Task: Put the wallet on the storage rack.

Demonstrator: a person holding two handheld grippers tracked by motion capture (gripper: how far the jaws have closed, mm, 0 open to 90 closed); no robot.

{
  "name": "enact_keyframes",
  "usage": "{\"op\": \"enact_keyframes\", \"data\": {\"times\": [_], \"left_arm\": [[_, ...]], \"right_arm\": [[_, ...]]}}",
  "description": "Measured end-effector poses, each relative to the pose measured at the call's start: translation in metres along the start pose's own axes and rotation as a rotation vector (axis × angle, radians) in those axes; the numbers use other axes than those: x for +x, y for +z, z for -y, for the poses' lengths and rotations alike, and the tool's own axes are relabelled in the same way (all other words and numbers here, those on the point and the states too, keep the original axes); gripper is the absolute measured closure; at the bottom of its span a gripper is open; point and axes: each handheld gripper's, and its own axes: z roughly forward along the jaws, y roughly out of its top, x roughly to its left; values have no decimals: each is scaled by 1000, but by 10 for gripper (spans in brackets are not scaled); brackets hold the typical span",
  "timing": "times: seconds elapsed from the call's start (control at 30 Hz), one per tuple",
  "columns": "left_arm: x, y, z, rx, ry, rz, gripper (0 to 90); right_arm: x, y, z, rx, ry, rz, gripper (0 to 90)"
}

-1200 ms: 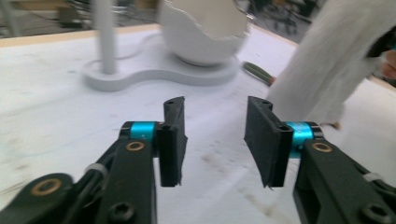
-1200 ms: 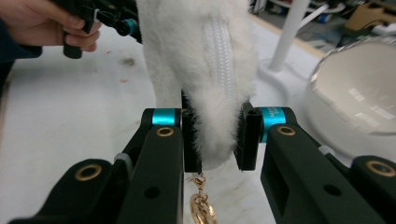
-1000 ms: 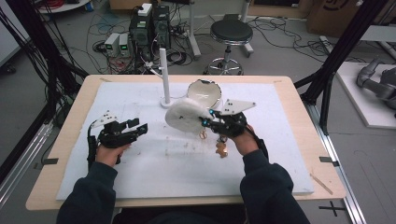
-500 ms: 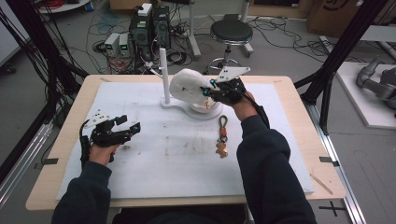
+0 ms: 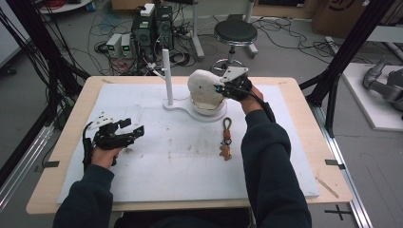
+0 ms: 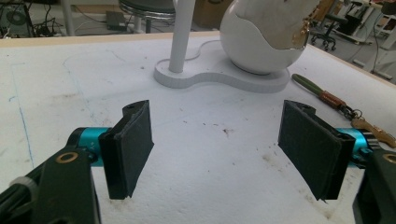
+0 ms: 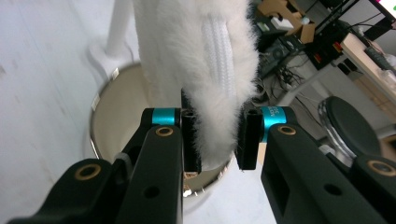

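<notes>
A white fluffy pouch [image 5: 202, 85] with a white zip strip hangs over the round white bowl [image 5: 209, 108] of a stand at the back of the mat. My right gripper [image 5: 222, 89] is shut on the pouch; in the right gripper view both pads pinch the pouch's [image 7: 187, 56] lower edge above the bowl's cream inside [image 7: 116, 126]. My left gripper [image 5: 134, 127] rests at the mat's left. Its jaws have just been opening and now stand open [image 6: 219, 149] with nothing between them.
The stand's white post [image 5: 167, 76] rises left of the bowl on a shared flat base. A keychain [image 5: 226, 137] with a brown charm lies on the white mat [image 5: 180, 161] in front of the bowl. Wooden table edges frame the mat.
My right gripper has carried the fluffy pouch from the middle of the mat back and up over the bowl. The left gripper's jaws have spread wider; that hand stayed in place.
</notes>
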Motion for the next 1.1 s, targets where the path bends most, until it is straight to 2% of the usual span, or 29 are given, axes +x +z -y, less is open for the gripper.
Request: {"op": "enact_keyframes", "data": {"times": [0.13,0.2,0.23,0.27,0.5,0.53,0.57,0.6,0.67,0.73,0.83,0.87,0.9,0.97,1.03,1.1], "left_arm": [[0,0,0,2,0,0,260],[0,0,0,2,-2,2,260],[0,0,0,2,-2,2,260],[0,0,0,4,-2,2,260],[-1,1,1,13,-3,8,272],[-1,1,1,17,2,10,274],[-1,1,1,17,1,9,274],[-1,1,1,15,-1,10,274],[-1,1,1,13,-4,8,273],[-1,1,1,12,-9,10,274],[-2,1,1,15,-6,14,274],[-2,1,1,16,-7,14,274],[-2,1,0,17,-7,14,274],[-2,1,1,17,-8,15,273],[-2,1,1,17,-9,15,274],[-2,1,1,20,-11,14,274]], "right_arm": [[4,5,4,52,-56,7,768],[7,8,5,78,-100,14,768],[7,8,5,78,-100,14,768],[9,13,7,103,-125,8,768],[17,29,8,168,-163,15,767],[20,33,10,181,-147,18,729],[20,33,10,181,-147,18,729],[17,31,10,186,-73,11,565],[14,27,9,148,-5,1,489],[11,19,6,82,53,-25,469],[10,12,-1,-34,114,-79,499],[11,11,-3,-70,115,-89,509],[12,11,-5,-87,118,-101,559],[16,14,-8,-72,90,-116,677],[20,20,-7,-15,77,-114,717],[20,22,-5,5,94,-102,725]]}}
